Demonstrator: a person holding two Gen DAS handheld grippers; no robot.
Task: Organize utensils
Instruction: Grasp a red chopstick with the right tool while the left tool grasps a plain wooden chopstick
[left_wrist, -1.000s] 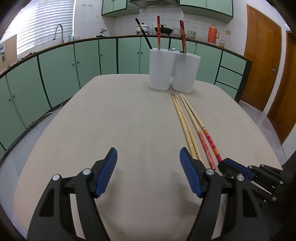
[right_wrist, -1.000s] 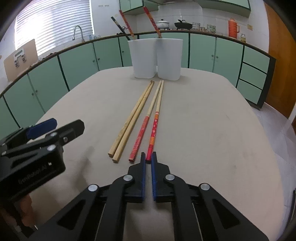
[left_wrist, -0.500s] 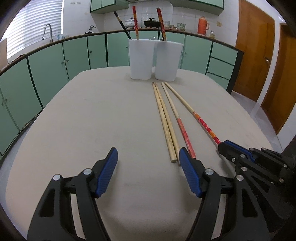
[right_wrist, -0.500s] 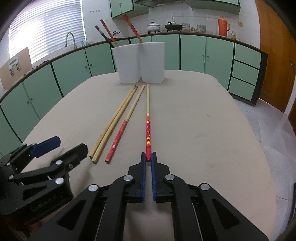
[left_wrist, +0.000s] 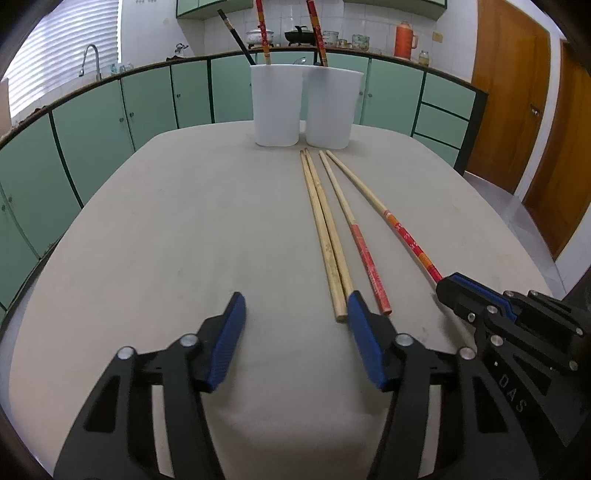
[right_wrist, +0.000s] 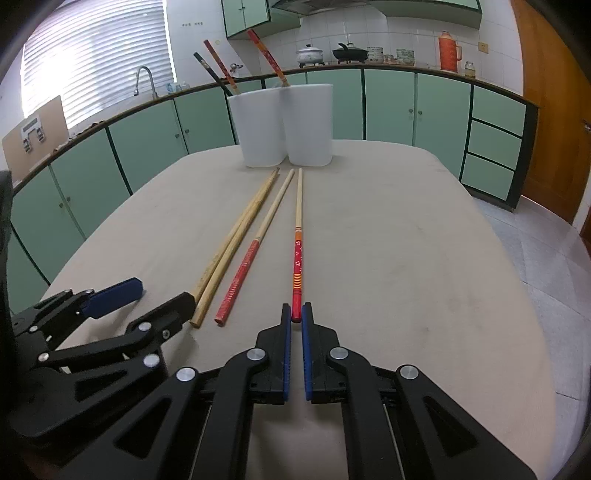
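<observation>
Your right gripper (right_wrist: 293, 319) is clamped on the near red end of the flowered chopstick (right_wrist: 297, 254), whose long axis runs straight up the frame toward the two white cups (right_wrist: 284, 125) at top centre. Your left gripper (left_wrist: 295, 325) is closing on nothing, its right pad beside the plain pair (left_wrist: 325, 236).
</observation>
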